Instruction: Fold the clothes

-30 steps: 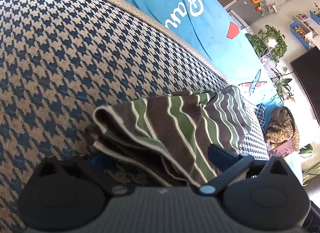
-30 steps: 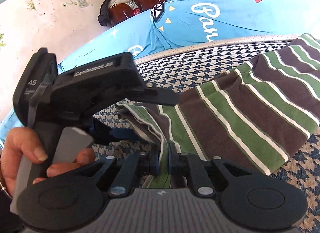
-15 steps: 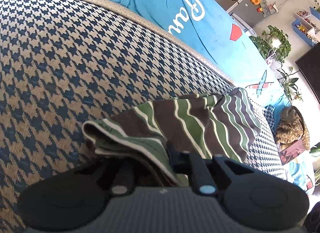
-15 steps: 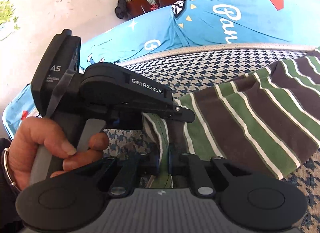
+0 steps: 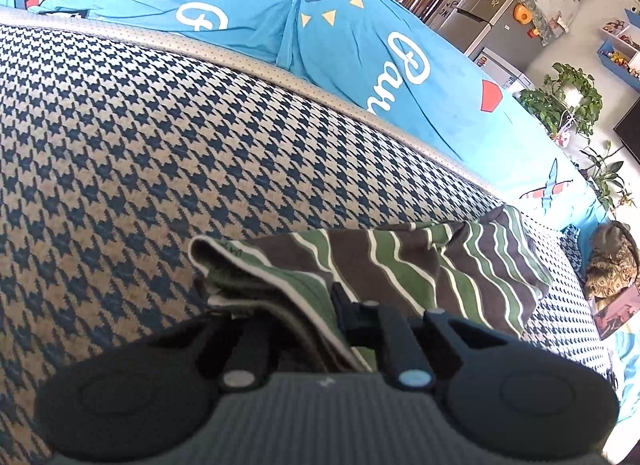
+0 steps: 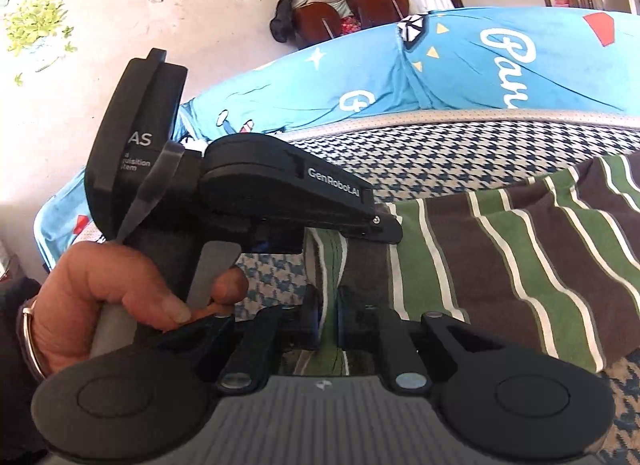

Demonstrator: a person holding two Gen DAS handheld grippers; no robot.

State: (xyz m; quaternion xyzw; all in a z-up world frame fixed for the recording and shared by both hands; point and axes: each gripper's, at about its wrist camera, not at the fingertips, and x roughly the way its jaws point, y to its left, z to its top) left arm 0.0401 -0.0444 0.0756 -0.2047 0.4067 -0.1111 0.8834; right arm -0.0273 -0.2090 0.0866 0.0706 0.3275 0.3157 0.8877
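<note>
Striped shirt [image 5: 404,265], in brown, green and white, lies folded on the houndstooth sofa seat [image 5: 160,145], its long axis running along the seat, parallel to the piped back edge where the blue printed cover [image 5: 360,65] begins. Its stripes cross the short way. Left gripper [image 5: 316,317] pinches the layered folded end, fingers pressed tight on the cloth. Right gripper [image 6: 328,321] clamps the same end from the near side, jaws closed on a thin green fold. A hand [image 6: 104,297] grips the left gripper's handle in the right wrist view.
</note>
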